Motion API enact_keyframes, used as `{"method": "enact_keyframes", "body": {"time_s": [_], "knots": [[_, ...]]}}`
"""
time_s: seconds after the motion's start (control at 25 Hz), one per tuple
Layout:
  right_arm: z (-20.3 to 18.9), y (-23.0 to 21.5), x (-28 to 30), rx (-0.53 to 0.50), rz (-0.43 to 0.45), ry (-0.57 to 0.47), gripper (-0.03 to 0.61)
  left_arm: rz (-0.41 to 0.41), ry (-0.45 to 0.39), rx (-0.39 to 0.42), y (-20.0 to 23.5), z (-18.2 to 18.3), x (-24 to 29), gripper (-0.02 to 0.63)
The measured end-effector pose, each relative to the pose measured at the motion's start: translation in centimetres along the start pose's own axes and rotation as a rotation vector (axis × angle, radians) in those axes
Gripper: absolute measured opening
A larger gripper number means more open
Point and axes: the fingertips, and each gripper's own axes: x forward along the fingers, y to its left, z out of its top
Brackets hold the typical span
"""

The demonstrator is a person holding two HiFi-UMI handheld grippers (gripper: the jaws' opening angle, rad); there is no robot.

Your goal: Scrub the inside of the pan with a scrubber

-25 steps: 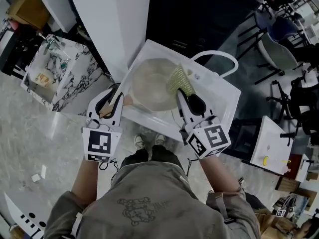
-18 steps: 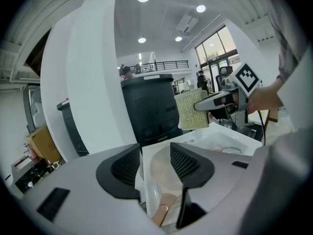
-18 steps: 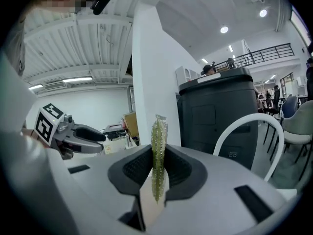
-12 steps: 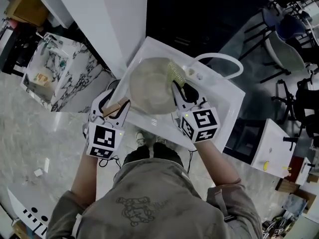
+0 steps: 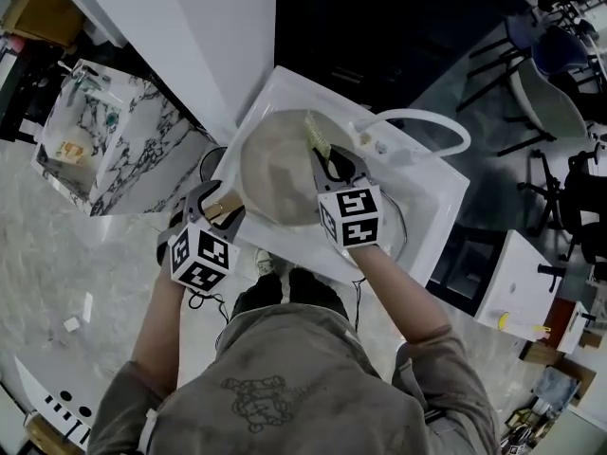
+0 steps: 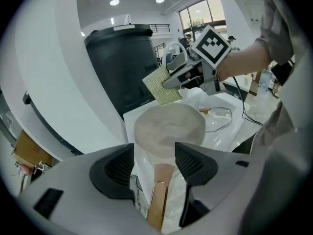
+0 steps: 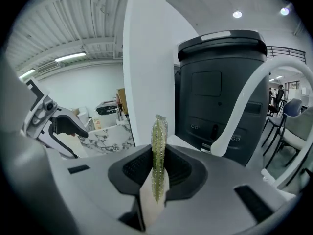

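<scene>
Opening left gripper point(image 6: 154, 164) wide, releasing pan handle point(image 6: 159, 199); lowering right gripper point(image 7: 157, 169), clamped on scrubber point(image 7: 158, 131), to pan point(image 5: 270, 164) rim; ready for scrubbing.

Pale pan point(image 5: 273, 171) lies in white sink point(image 5: 432, 193); green scrubber point(image 5: 316, 136) over it.
</scene>
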Motion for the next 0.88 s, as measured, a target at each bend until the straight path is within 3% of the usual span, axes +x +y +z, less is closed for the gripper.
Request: {"method": "enact_keyframes", "body": {"time_s": [0.12, 0.32, 0.56, 0.88], "knots": [[-1.3, -0.8, 1.9, -0.012, -0.024, 0.036, 0.071, -0.03, 0.049, 0.006, -0.3, -1.3, 1.4, 0.25], [-3.0, -2.3, 4.6, -0.028, -0.054, 0.081, 0.071, -0.056, 0.064, -0.049, -0.1, -2.7, 3.1, 0.25], [-4.9, -4.5, 7.4, -0.04, -0.117, 0.12, 0.071, -0.095, 0.196, 0.038, -0.8, -5.6, 5.0, 0.255], [-8.1, -5.5, 10.2, -0.049, -0.17, 0.212, 0.071, -0.161, 0.319, 0.087, -1.8, -9.2, 7.2, 0.258]]}}
